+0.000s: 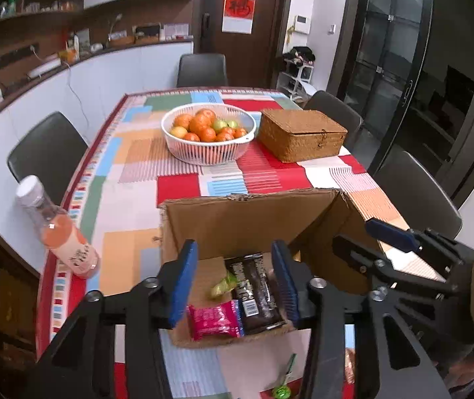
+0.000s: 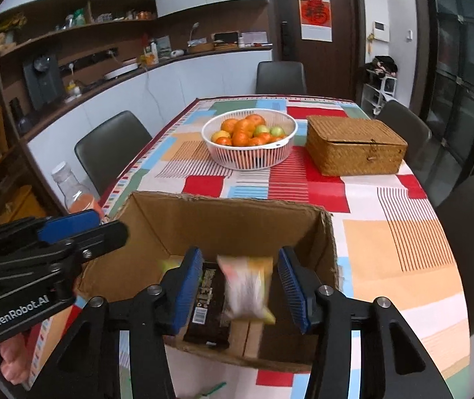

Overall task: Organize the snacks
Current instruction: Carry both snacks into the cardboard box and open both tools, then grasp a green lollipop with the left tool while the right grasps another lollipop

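Note:
An open cardboard box (image 1: pixel 237 222) stands at the near end of the table. On its floor lie a dark chocolate bar (image 1: pixel 256 296), a pink snack pack (image 1: pixel 213 322) and a small green candy (image 1: pixel 222 287). My left gripper (image 1: pixel 234 282) hangs over the box's near edge, open, its pads clear of the snacks below. My right gripper (image 2: pixel 240 289) is open over the same box (image 2: pixel 230 226). A blurred white-and-orange packet (image 2: pixel 246 287) sits between its pads without touching either, above the dark bar (image 2: pixel 208 312). Each view shows the other gripper's blue finger (image 1: pixel 391 234) (image 2: pixel 67 224) at the side.
A white basket (image 1: pixel 203 158) of oranges and a closed wicker box (image 1: pixel 303 136) stand mid-table. A bottle of pink-orange drink (image 1: pixel 60 232) is at the left table edge. A green wrapped candy (image 1: pixel 281 390) lies in front of the box. Dark chairs ring the table.

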Demonstrator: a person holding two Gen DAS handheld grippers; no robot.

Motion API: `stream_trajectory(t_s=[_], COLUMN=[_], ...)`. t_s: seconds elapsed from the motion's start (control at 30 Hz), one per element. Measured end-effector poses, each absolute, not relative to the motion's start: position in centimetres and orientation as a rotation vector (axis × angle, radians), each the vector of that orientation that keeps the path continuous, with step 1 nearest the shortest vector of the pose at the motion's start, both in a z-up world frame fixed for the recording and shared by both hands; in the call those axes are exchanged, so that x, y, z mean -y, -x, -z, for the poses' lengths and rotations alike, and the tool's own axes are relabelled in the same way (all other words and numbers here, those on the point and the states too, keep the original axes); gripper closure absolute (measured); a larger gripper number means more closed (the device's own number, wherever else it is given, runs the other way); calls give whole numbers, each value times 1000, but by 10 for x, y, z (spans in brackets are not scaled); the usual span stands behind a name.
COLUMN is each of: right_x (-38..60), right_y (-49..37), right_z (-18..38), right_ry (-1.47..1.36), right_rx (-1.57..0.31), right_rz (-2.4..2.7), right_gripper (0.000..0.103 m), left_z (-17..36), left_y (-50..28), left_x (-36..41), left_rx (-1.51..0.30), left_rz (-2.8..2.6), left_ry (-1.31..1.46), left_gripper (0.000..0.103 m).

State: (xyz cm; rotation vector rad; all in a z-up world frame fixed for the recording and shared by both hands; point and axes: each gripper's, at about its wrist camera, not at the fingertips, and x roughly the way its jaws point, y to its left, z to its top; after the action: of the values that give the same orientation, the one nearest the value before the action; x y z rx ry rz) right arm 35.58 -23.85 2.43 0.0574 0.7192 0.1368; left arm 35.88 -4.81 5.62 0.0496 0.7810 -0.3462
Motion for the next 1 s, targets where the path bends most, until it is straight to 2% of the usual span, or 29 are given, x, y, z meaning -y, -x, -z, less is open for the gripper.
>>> stream_trajectory(t_s=[0.47,1.0], right_x=[219,194], right_y=[-273,-216], right_z=[-44,-7], right_ry=[-7,56], right_rx=[-602,-662], right_rz=[-243,-309], right_gripper=[54,54], left_z=[-80,-32], left_y=[-265,-204], left_x=[24,5], left_rx=[-628,-691], left_rz=[352,350], left_ry=[-103,-136], left_gripper=[52,52])
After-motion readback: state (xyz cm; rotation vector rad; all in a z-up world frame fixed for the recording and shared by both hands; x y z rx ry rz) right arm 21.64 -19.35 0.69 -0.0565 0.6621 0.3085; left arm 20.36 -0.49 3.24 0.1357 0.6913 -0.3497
